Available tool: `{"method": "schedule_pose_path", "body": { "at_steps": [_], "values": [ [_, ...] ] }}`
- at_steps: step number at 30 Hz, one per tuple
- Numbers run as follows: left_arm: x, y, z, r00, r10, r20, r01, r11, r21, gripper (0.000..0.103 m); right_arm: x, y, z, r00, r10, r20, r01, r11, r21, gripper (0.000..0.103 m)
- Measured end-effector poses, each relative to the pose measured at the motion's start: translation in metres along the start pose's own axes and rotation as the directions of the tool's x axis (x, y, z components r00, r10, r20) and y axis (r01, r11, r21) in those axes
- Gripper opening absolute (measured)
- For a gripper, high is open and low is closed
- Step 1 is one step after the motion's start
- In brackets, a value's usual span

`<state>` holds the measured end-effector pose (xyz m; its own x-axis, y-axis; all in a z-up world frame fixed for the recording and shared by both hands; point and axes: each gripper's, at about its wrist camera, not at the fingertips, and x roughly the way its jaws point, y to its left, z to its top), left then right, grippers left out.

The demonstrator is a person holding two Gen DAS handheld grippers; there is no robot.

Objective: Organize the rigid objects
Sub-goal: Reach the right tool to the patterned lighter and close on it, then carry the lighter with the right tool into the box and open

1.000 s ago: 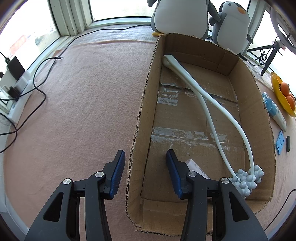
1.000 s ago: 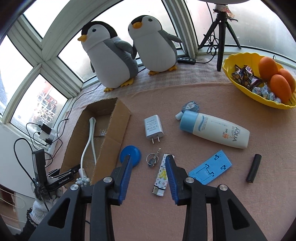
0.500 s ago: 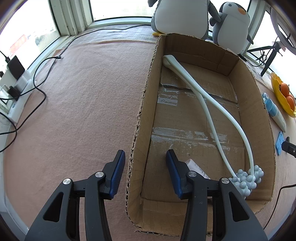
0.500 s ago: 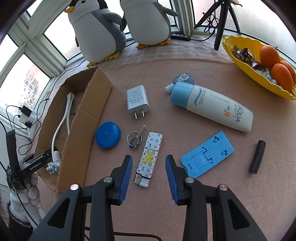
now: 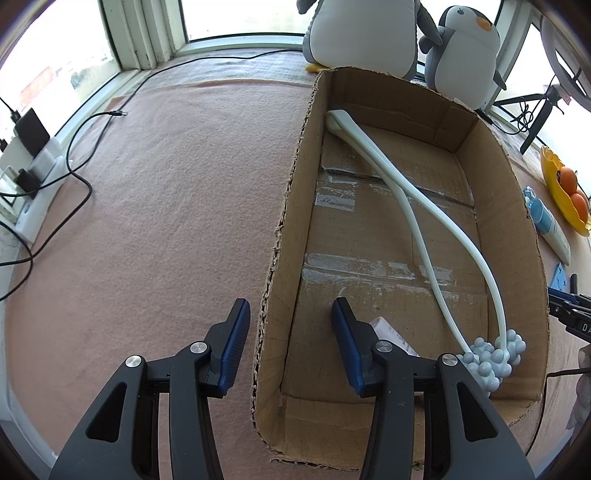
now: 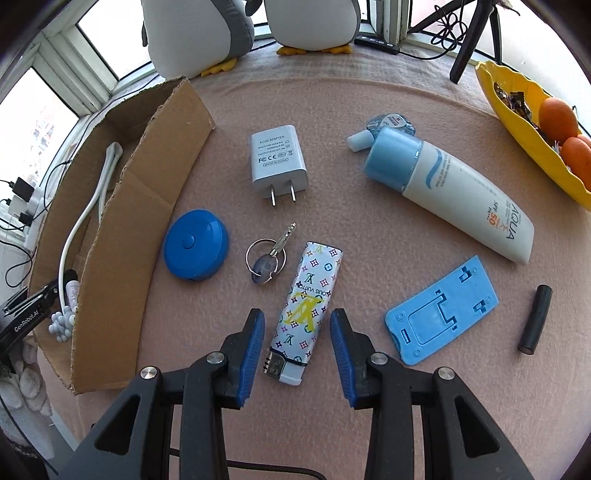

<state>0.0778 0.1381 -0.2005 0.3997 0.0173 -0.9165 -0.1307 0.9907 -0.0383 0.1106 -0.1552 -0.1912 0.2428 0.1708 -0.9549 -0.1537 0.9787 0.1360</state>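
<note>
A white lighter with a coloured monogram print lies on the pink cloth. My right gripper is open just above it, one blue pad on each side, neither pressing. Around the lighter lie a key on a ring, a blue round tape measure, a white charger, a sunscreen tube, a blue phone stand and a black cylinder. My left gripper is open astride the left wall of the cardboard box. A white knobbed massager lies in the box.
Two plush penguins stand at the far edge behind the box. A yellow bowl with oranges and sweets sits at the far right, a tripod beside it. Cables and a power strip run along the window side.
My right gripper has come down and tipped toward the cloth, so the lighter now lies between its fingers. The left gripper and the box have not moved.
</note>
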Motion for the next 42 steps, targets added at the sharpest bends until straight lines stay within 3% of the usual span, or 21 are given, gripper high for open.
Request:
{"method": "schedule_pose_path", "body": {
  "at_steps": [11, 19, 30, 42],
  "values": [
    [0.0, 0.0, 0.0, 1.0, -0.002, 0.0, 0.002, 1.0, -0.004, 0.045, 0.004, 0.011, 0.007, 0.997, -0.068, -0.024, 0.066, 0.994, -0.084, 0.033],
    [0.0, 0.0, -0.001, 1.0, -0.006, 0.0, 0.006, 1.0, -0.005, 0.045, 0.004, 0.017, 0.008, 0.993, -0.115, -0.034, 0.109, 0.981, -0.159, 0.021],
    [0.0, 0.0, 0.0, 1.0, -0.006, 0.001, 0.006, 1.0, -0.007, 0.045, 0.0, 0.012, 0.0, 0.997, -0.079, -0.009, 0.077, 0.987, -0.144, 0.021],
    [0.0, -0.001, 0.001, 1.0, -0.003, 0.002, 0.003, 1.0, -0.005, 0.045, -0.043, 0.022, 0.002, 0.996, -0.031, 0.081, 0.044, 0.986, -0.159, 0.021]
  ]
}}
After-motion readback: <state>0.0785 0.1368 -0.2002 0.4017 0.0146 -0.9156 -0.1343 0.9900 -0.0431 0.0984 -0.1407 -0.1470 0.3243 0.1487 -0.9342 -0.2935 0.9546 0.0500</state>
